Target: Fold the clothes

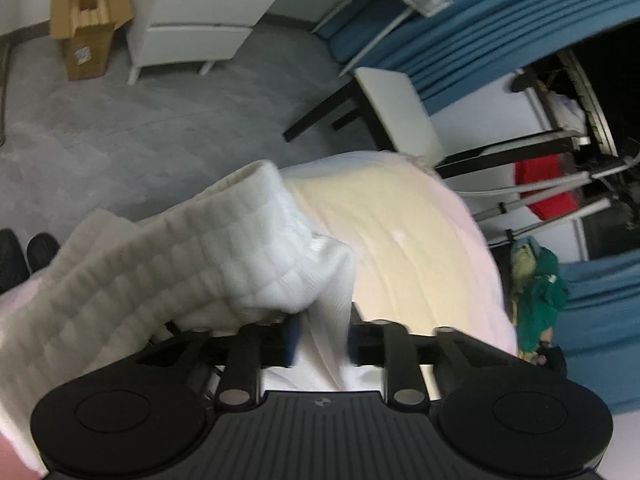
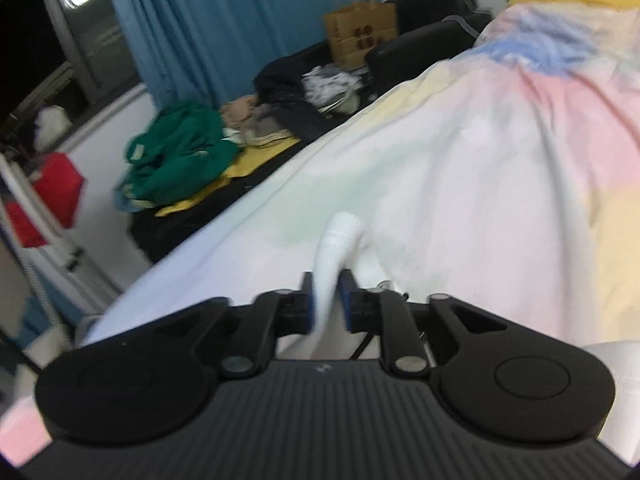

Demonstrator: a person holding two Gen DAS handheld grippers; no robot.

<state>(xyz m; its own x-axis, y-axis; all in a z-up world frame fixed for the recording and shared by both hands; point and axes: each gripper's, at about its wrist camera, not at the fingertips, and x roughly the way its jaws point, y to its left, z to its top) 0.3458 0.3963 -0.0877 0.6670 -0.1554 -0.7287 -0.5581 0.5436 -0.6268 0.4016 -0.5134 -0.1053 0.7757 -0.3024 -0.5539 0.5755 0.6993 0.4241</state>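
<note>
In the left wrist view, a white ribbed knitted garment (image 1: 224, 248) is clamped between the closed jaws of the left gripper (image 1: 320, 340). It is held lifted above the bed with the pastel pink and yellow cover (image 1: 420, 240), and its thick folded part hangs to the left.

In the right wrist view, a narrow white strip of the same garment (image 2: 336, 252) is pinched by the right gripper (image 2: 329, 304), just over the cover (image 2: 480, 160). A pile of green and dark clothes (image 2: 180, 152) is seen beside the bed.

The step in hand is judged to be the lifting and stretching of the garment. Next, it should be laid flat on the cover, with both grips kept firm.
</note>
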